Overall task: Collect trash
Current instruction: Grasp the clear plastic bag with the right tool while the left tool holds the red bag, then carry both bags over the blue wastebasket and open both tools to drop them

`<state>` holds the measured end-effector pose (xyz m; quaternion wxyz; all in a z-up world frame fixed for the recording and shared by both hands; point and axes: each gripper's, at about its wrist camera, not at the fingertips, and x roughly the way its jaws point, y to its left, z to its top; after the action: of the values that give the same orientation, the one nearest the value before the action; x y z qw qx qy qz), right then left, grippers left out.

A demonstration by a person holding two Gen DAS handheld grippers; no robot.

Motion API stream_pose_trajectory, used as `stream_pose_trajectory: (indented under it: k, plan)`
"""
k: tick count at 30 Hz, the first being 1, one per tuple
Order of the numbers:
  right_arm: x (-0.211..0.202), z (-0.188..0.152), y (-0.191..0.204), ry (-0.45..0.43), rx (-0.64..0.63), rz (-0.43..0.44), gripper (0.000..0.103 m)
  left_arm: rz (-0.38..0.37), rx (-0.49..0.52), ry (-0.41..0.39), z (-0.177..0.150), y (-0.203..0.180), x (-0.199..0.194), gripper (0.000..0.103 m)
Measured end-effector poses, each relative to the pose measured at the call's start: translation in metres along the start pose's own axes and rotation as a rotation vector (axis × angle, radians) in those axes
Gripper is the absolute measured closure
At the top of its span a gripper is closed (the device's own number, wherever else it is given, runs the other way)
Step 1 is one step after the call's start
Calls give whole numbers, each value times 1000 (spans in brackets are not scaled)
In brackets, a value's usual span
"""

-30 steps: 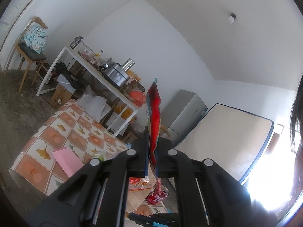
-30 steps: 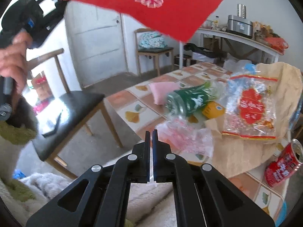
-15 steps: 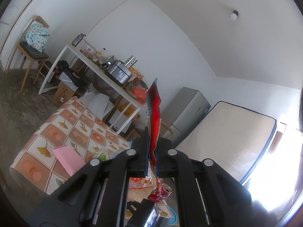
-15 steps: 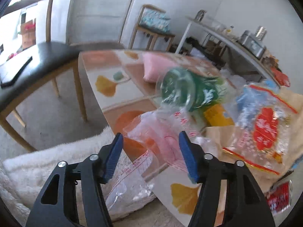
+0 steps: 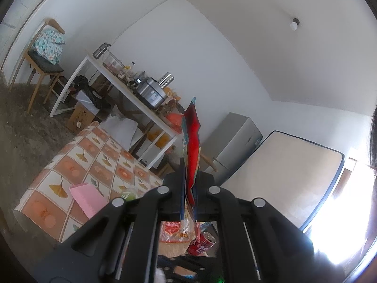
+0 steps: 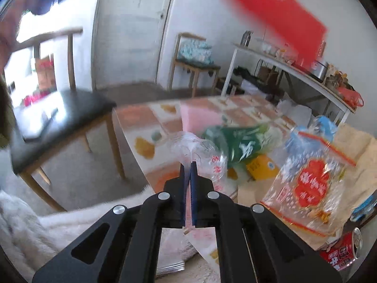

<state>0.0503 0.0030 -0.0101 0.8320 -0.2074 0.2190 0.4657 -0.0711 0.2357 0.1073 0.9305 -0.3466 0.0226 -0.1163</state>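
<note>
Left gripper (image 5: pixel 188 188) clamped on red wrapper (image 5: pixel 192 141), I hold it up | right gripper (image 6: pixel 187 181) pinches clear bag (image 6: pixel 200 151) at near table (image 6: pixel 141 118) edge | bag seems light, soft, slippery: I grip a bunched fold | bottle (image 6: pixel 238 141), can (image 6: pixel 341 250) lie on table, right.

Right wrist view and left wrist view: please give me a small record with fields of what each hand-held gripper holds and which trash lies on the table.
left hand-held gripper: shut on flat red snack bag
right hand-held gripper: shut on thin clear plastic bag
on tiled-pattern table: green plastic bottle, red drink can, clear bag with red label, pink pad
</note>
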Motion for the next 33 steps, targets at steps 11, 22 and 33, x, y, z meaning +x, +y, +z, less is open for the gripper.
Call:
stream_pose_trajectory:
  k: [11,22,33]
  plan:
    - [-80,16,-66,-249,315,211,100,-17,42,-38,5,-23,-8,100]
    - [-185,-46,-103,-407,491,72,100,-192,142,39,2,-97,45,100]
    - [-315,-194,-152,-456,819,-440,100,-419,169,395,-89,-203,229,100]
